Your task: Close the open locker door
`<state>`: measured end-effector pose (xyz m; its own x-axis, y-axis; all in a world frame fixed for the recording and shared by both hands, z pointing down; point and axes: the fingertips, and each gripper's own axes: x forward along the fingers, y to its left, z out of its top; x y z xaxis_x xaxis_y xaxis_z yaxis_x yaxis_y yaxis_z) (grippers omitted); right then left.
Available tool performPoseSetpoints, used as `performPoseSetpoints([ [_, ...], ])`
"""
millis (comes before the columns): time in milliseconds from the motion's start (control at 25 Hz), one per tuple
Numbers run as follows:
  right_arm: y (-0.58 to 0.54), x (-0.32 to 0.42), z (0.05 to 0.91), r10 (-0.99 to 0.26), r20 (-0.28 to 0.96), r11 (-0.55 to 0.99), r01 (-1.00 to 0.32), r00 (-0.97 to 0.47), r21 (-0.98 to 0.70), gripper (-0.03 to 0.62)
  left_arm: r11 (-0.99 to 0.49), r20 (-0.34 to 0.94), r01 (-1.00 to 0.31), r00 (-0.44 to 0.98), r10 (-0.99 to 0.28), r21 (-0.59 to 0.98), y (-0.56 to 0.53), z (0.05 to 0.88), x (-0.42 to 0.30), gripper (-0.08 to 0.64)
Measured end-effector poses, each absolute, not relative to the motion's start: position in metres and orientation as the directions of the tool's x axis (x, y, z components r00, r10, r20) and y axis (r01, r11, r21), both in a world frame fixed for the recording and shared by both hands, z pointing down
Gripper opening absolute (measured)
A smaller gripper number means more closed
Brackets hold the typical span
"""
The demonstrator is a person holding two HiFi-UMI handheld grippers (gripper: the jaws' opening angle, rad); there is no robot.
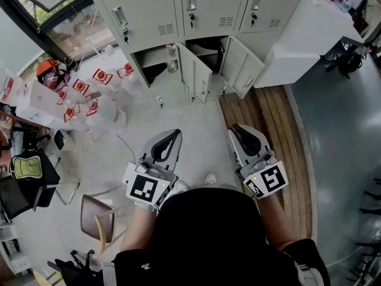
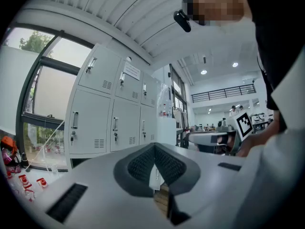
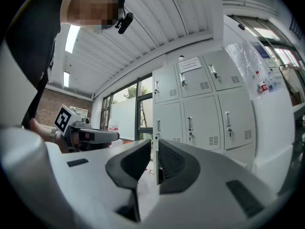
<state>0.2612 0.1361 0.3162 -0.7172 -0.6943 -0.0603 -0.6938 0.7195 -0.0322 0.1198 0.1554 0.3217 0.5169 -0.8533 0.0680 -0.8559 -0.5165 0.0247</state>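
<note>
Facing an open locker door (image 1: 245,68), left gripper (image 1: 174,133) fingers (image 2: 141,167) closed, right gripper (image 1: 239,128) barely parted.

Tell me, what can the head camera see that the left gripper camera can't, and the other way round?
Only the head view plainly shows the two open locker doors, a chair and a yellow-green bag. Only the left gripper view shows ceiling lights, a railing, a paper notice on a top locker and trees outside. Both show the grey lockers, the red-capped bottles, the left gripper and the right gripper.
</note>
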Motion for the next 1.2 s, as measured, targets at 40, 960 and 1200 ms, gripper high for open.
performPoseSetpoints([
  [40,0.135,0.263,0.316,-0.694,-0.06,0.72,-0.693,-0.718,-0.032,0.063,-0.52,0.055,-0.853,0.521,-0.852,0.029,0.156,0.322,0.122,0.02],
  [960,0.086,0.305,0.337,-0.648,-0.076,0.761,-0.642,-0.758,-0.095,0.063,-0.446,0.117,-0.895,0.446,-0.887,0.024,0.117,0.346,0.159,0.02],
  [1200,0.059,0.285,0.344,-0.638,-0.055,0.768,-0.63,-0.768,-0.113,0.063,-0.449,0.131,-0.892,0.451,-0.883,0.045,0.092,0.357,0.143,0.02],
])
